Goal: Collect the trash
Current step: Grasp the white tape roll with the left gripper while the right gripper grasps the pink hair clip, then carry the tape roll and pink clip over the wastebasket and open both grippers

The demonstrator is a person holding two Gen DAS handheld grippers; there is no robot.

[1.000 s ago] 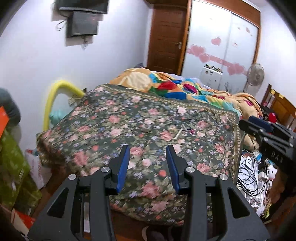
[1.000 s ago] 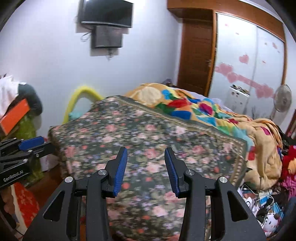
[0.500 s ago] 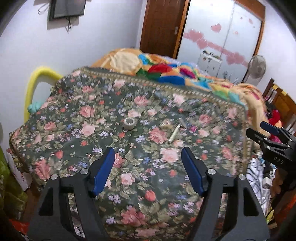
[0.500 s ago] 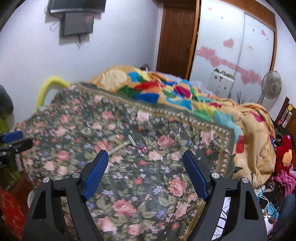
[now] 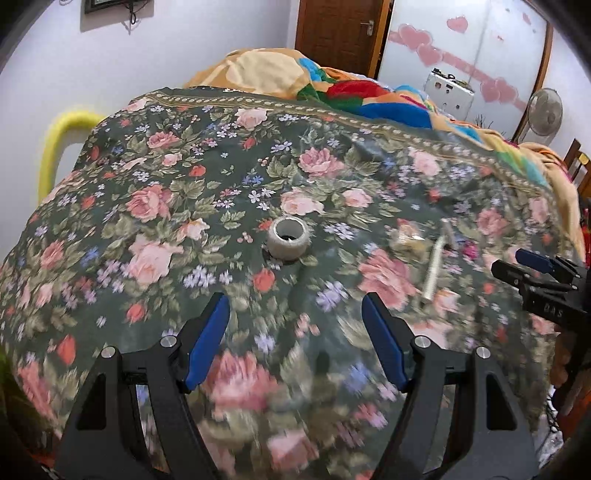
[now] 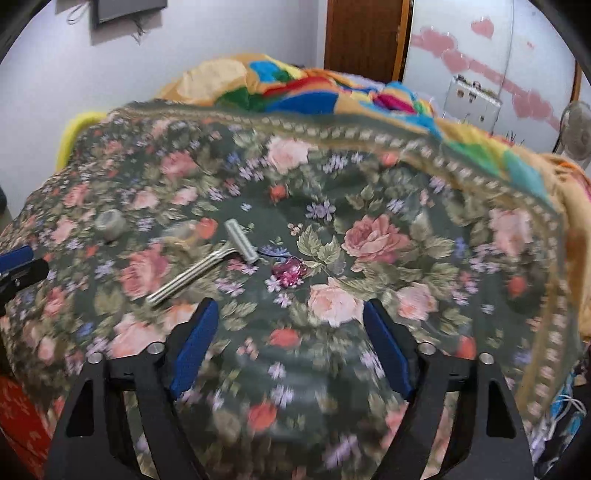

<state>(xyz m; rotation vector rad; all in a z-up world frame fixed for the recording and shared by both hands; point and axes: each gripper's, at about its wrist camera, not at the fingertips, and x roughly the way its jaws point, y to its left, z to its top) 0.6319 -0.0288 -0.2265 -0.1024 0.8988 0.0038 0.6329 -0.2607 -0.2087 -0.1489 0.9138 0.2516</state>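
Small items lie on the floral bedspread. A grey tape roll stands just beyond my open, empty left gripper. A disposable razor lies ahead and left of my open, empty right gripper; it also shows in the left wrist view. A crumpled clear wrapper lies beside the razor, and shows in the right wrist view. A small pink foil wrapper lies just beyond the right gripper. The tape roll also shows at left in the right wrist view.
A colourful quilt is heaped at the far end of the bed. A yellow padded bar stands at the left edge by the wall. A wooden door, a white wardrobe and a fan are behind.
Both grippers opened wide from nearly shut and moved forward and down over the bedspread, closer to the tape roll, razor and wrappers.
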